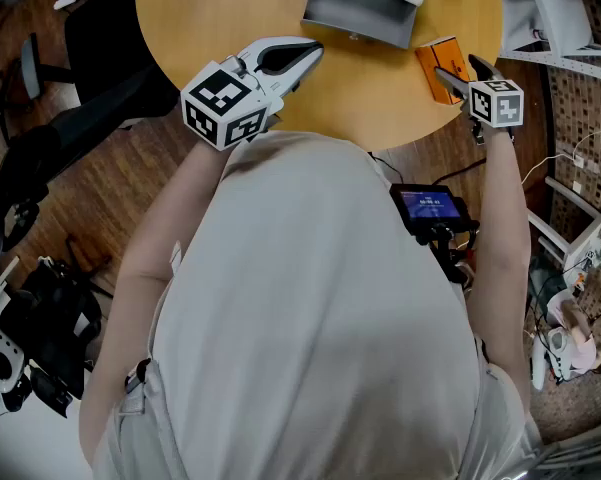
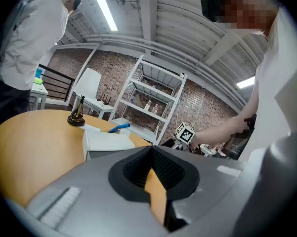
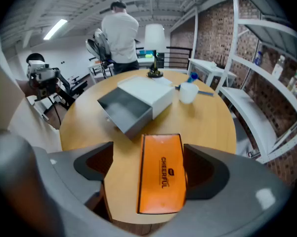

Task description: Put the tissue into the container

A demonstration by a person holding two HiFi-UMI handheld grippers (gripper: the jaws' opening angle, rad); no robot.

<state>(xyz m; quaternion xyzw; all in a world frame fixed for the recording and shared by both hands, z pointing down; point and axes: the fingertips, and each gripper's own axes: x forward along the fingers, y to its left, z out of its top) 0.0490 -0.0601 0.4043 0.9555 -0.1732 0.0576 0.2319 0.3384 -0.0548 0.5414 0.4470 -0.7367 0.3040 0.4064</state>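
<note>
An orange tissue pack (image 3: 160, 174) lies flat on the round wooden table (image 3: 212, 122) near its front edge. My right gripper (image 3: 148, 148) stands open with one jaw on each side of the pack; wood shows between the left pad and the pack. In the head view the right gripper (image 1: 460, 68) sits over the tissue pack (image 1: 432, 71) at the table's right rim. Beyond it a grey drawer (image 3: 124, 110) stands pulled out of a white box (image 3: 148, 94). My left gripper (image 1: 292, 56) hovers over the table's near edge, shut and holding nothing.
A white cup (image 3: 188, 93), a blue pen (image 3: 192, 76) and a dark ornament (image 3: 154, 73) sit at the table's far side. A person in a white shirt (image 3: 119, 33) stands beyond. White shelving (image 3: 267, 83) is on the right, a black chair (image 1: 100, 68) on the left.
</note>
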